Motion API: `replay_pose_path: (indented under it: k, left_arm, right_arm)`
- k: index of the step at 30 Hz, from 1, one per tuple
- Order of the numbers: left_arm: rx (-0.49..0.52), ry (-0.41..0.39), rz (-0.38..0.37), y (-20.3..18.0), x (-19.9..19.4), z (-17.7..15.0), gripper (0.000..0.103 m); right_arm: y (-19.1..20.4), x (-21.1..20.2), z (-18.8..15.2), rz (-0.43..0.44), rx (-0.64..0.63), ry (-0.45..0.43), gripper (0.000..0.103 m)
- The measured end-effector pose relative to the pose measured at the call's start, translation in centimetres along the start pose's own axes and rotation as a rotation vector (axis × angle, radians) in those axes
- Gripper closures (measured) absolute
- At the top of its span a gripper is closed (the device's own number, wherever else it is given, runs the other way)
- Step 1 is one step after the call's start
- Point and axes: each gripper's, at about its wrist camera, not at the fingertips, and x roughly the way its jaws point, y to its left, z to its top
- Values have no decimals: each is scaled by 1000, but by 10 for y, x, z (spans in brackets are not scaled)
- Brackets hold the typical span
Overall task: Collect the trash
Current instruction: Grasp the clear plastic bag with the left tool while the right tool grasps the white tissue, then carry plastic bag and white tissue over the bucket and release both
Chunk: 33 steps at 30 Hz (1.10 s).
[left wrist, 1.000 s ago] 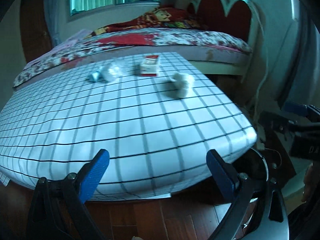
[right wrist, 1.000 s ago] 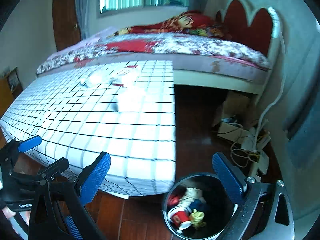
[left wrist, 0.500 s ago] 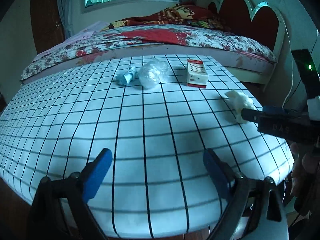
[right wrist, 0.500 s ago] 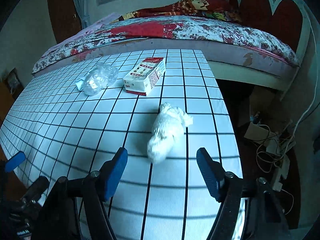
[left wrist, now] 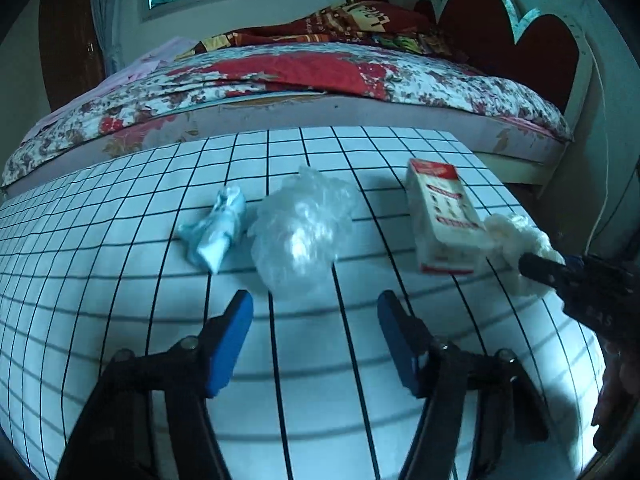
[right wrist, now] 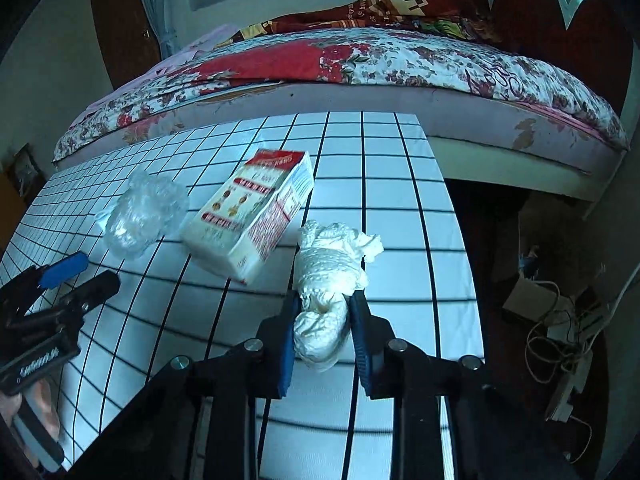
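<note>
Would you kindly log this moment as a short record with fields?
surface: white grid-patterned table
right hand-held gripper: shut on crumpled white tissue wad
left hand-held gripper: jaws just closing, nothing between them, short of the crumpled clear plastic wrap
other trash: red-and-white carton, crumpled pale blue wrapper

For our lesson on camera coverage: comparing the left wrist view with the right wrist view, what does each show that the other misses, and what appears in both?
Left wrist view only: the crumpled blue wrapper lying clear, and the left tongs open, just closing, behind the clear plastic wad.

Right wrist view only: the right tongs shut on the white tissue wad, and tangled cables on the floor.

Both: the red-and-white carton, plastic wad, tissue, checked table, bed.
</note>
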Motion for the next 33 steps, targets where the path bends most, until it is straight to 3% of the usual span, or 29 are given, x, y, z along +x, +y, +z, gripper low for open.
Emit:
replay_pose_path:
  k: [7, 11, 14, 18, 33]
  left_arm:
    - [40, 38, 37, -8, 30, 22, 46]
    - [80, 80, 63, -14, 44, 26, 63]
    - [79, 75, 56, -14, 44, 28, 69]
    - [70, 43, 42, -14, 27, 21, 70]
    - [75, -115, -3, -38, -96, -21, 70]
  right_arm:
    - [-7, 8, 6, 24, -5, -19, 76]
    - [-7, 7, 6, 35, -16, -20, 78]
    - [-10, 4, 4, 42, -15, -21, 78]
    - [-13, -11, -3, 44, -25, -53, 80]
    - [0, -111, -43, 54, -32, -185, 80]
